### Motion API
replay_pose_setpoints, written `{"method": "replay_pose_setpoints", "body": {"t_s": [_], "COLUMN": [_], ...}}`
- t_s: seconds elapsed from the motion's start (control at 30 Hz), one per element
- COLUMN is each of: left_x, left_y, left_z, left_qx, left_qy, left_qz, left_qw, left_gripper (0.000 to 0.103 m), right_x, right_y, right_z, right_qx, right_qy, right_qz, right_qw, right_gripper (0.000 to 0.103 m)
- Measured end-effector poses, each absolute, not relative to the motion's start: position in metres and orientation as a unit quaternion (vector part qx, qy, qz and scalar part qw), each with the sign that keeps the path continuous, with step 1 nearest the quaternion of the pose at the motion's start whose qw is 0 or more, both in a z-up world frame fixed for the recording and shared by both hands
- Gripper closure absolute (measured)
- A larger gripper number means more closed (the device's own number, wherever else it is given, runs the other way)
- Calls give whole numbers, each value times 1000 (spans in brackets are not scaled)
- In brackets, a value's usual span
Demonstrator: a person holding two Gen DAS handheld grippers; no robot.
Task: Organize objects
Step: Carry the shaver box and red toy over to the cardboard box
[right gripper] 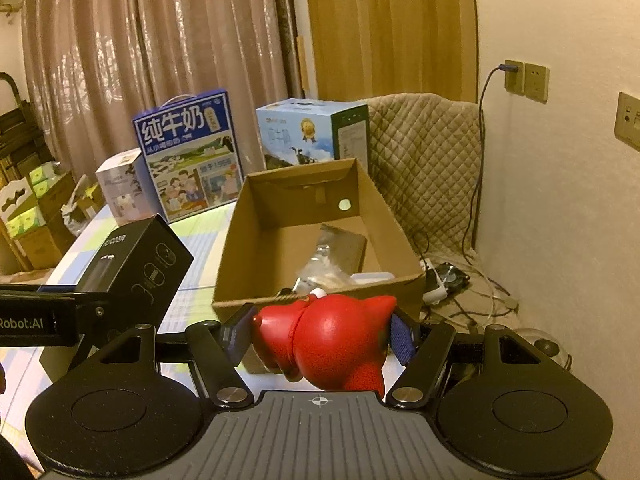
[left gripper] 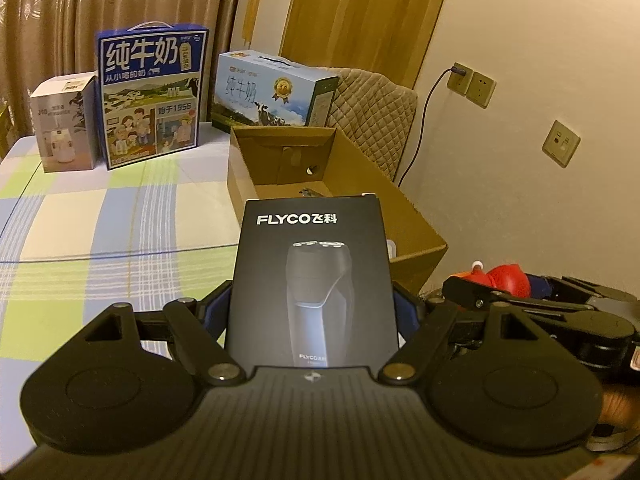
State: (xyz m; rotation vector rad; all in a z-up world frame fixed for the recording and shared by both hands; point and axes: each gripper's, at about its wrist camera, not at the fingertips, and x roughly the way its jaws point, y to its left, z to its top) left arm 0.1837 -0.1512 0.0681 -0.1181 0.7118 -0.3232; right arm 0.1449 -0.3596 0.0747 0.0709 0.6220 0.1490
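My left gripper (left gripper: 312, 312) is shut on a black FLYCO shaver box (left gripper: 312, 280), held upright just short of the open cardboard box (left gripper: 408, 208). In the right wrist view the same shaver box (right gripper: 136, 264) hangs at the left, above the table. My right gripper (right gripper: 320, 336) is shut on a red toy figure (right gripper: 324, 340) near the cardboard box's front wall (right gripper: 320, 292). Inside the cardboard box lie a dark packet (right gripper: 344, 246) and a clear bag of small items (right gripper: 320, 272). The red toy (left gripper: 506, 280) also shows at the right of the left wrist view.
On the checked tablecloth (left gripper: 100, 220) stand a tall blue milk carton (left gripper: 152, 96), a light blue milk carton (left gripper: 276, 94) and a white appliance box (left gripper: 66, 124). A quilted chair (right gripper: 424, 160), wall sockets (right gripper: 524, 80) and cables on the floor (right gripper: 452, 280) are at the right.
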Motion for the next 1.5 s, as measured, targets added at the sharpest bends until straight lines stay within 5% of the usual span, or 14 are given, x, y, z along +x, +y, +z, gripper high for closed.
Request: {"method": "replay_pose_setpoints", "body": {"t_s": [1.5], "left_x": [356], "left_y": [-205], "left_z": [55], "left_qx": [-111], "left_qy": [363], "left_qz": [-156], "left_qw": [912], "left_gripper": [27], "right_x": [288], "right_y": [-412], "right_z": [91], "right_qx": [27], "right_qy": [289], "right_qz": [45], "right_qw": [956], "right_gripper": [38]}}
